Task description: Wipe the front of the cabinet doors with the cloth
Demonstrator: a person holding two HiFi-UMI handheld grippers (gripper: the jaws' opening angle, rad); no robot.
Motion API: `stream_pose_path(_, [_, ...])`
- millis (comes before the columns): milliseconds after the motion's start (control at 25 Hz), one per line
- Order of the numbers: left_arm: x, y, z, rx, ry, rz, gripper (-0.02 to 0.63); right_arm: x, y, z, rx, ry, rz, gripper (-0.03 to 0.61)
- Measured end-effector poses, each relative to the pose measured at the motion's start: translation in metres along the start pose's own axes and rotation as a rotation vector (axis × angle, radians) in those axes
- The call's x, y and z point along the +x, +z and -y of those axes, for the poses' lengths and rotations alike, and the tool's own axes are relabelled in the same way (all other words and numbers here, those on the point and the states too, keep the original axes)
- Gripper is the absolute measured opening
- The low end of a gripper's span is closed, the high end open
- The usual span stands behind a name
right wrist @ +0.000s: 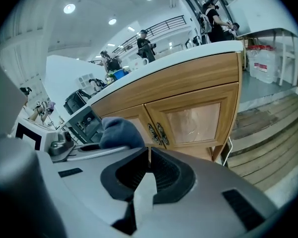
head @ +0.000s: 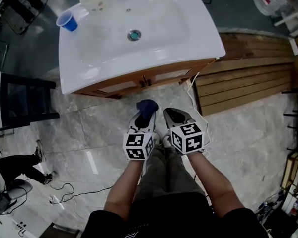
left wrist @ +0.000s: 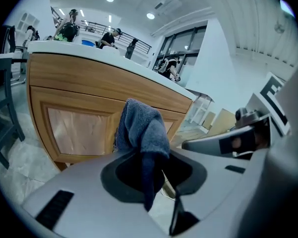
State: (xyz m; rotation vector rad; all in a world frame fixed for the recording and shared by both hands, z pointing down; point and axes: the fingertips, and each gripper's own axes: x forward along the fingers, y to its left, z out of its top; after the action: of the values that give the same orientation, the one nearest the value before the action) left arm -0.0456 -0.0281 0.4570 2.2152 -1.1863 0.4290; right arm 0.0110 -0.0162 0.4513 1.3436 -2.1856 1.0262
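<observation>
A blue cloth (head: 146,109) (left wrist: 143,133) is pinched in my left gripper (head: 145,117) (left wrist: 148,175), bunched up above the jaws and hanging between them. My right gripper (head: 175,117) (right wrist: 148,168) is beside it, jaws shut with nothing in them. Both point at the wooden vanity cabinet doors (head: 148,81) (right wrist: 191,119) (left wrist: 77,130), a short way in front and not touching. Dark handles (right wrist: 158,131) sit where the two doors meet. The cloth (right wrist: 120,133) also shows at the left of the right gripper view.
A white sink countertop (head: 198,33) overhangs the doors, with a blue cup (head: 67,21) and a white bowl (head: 95,0) on it. Wooden planks (head: 248,78) lie on the floor at right. A dark rack (head: 22,100) stands at left. Cables (head: 69,195) run across the marble floor.
</observation>
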Motion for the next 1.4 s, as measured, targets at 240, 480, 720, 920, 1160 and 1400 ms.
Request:
stream_pose_path(240, [0.012,0.004,-0.01,0.023,-0.039,-0.018,0.103,0.009,0.022,0.003,-0.007,-0.032,0.046,0.041])
stream_pose_path(480, [0.033,0.016,-0.011,0.048,-0.024,-0.013,0.103,0.012,0.026,0.015,0.022,-0.01,0.065,0.041])
stream_pose_path(720, [0.063,0.032,-0.018,0.067,0.055,0.022,0.103,0.008,0.022,0.043,0.023,0.028,0.044,0.041])
stream_pose_path(920, [0.09,0.037,-0.023,0.053,0.131,0.039,0.103,-0.002,0.021,0.075,0.003,0.05,0.016,0.041])
stream_pose_path(1160, [0.114,0.036,-0.002,0.035,0.159,0.047,0.103,-0.014,0.025,0.12,0.002,0.05,0.014,0.041])
stream_pose_path(1400, [0.143,0.033,0.036,0.045,0.114,0.041,0.104,-0.018,0.033,0.154,0.027,0.043,0.028,0.041])
